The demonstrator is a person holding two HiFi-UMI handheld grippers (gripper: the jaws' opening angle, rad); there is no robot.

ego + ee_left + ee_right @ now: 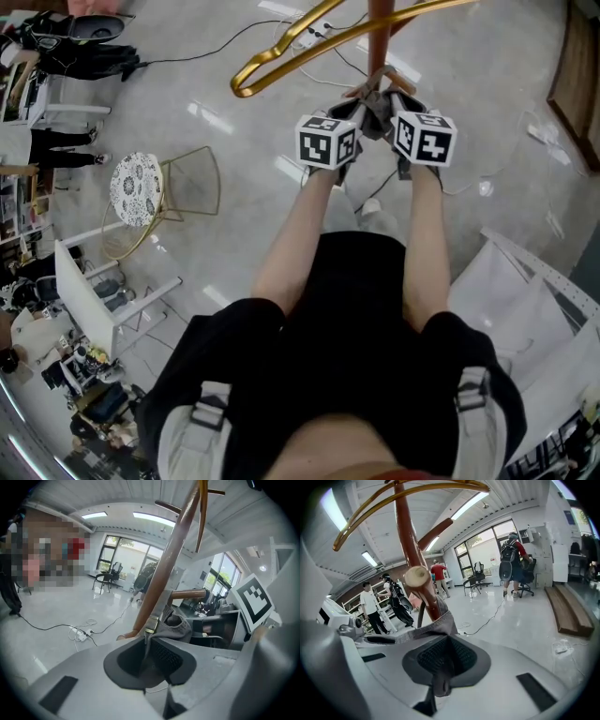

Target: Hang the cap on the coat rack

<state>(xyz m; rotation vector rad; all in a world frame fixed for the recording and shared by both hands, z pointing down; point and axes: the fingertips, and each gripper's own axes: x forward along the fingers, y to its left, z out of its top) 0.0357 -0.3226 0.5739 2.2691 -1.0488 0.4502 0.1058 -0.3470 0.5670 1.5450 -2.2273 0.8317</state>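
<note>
At far rack (380, 37): left hand-held gripper (147, 643) and right hand-held gripper (443, 657) each pinch cap (378, 108); centre strap (152, 623) opening over peg (417, 578), lower squarely before letting go.

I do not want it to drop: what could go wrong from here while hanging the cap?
The cap, held by both jaws, does not clearly sit over the peg; released now, it may fall. The left gripper and right gripper are close together and could bump each other.

bright, floor (487, 75) glare, fisheye distort.
</note>
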